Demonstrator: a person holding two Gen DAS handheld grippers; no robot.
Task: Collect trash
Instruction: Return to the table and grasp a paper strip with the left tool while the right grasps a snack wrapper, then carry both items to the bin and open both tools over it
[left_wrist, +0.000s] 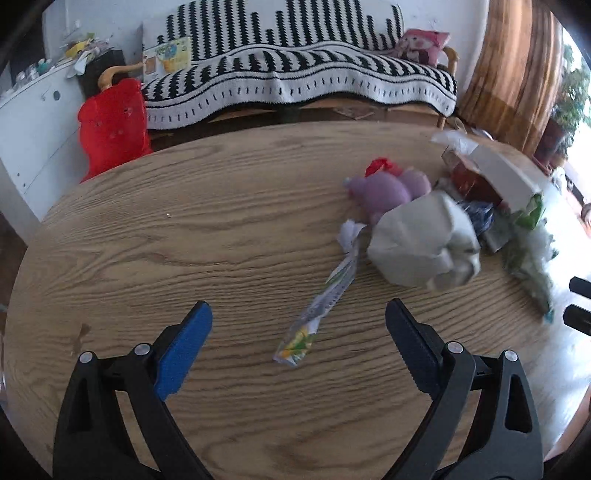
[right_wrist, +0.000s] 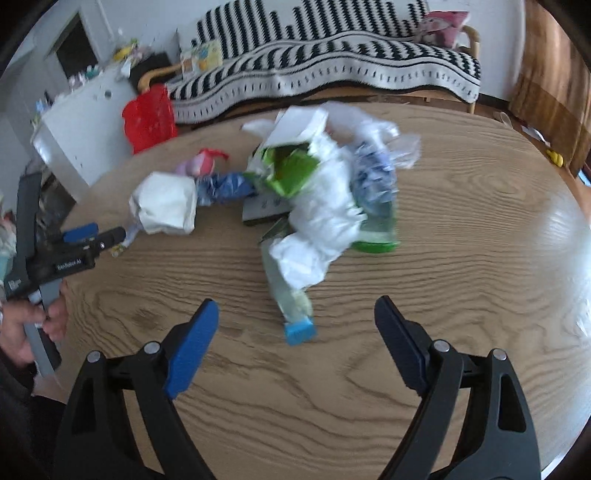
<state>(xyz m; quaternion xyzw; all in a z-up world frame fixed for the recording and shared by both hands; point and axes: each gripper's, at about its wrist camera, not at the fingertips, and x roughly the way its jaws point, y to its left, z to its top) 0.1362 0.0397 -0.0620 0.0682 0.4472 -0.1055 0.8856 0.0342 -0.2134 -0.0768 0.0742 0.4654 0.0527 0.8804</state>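
Clearly both sets of fingers gape wide and hold nothing: the left gripper (left_wrist: 298, 325) hangs over a long twisted wrapper (left_wrist: 317, 306) on the wooden worktop (left_wrist: 147, 240), the right gripper (right_wrist: 295, 321) just short of a blue-capped tube (right_wrist: 295, 314) under the white plastic bag (right_wrist: 321, 221). Trash lies heaped mid-worktop. Closing on loose film could drag the crumpled paper ball (right_wrist: 166, 206) or the green carton (right_wrist: 291, 170) along and scatter the pile

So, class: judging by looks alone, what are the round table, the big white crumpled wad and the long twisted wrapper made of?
Round table: wood or wood-look laminate, plain grain lines, slight sheen.
Big white crumpled wad: probably paper, matte, with sharp folds.
Long twisted wrapper: likely thin plastic film, printed, see-through and glossy in places.
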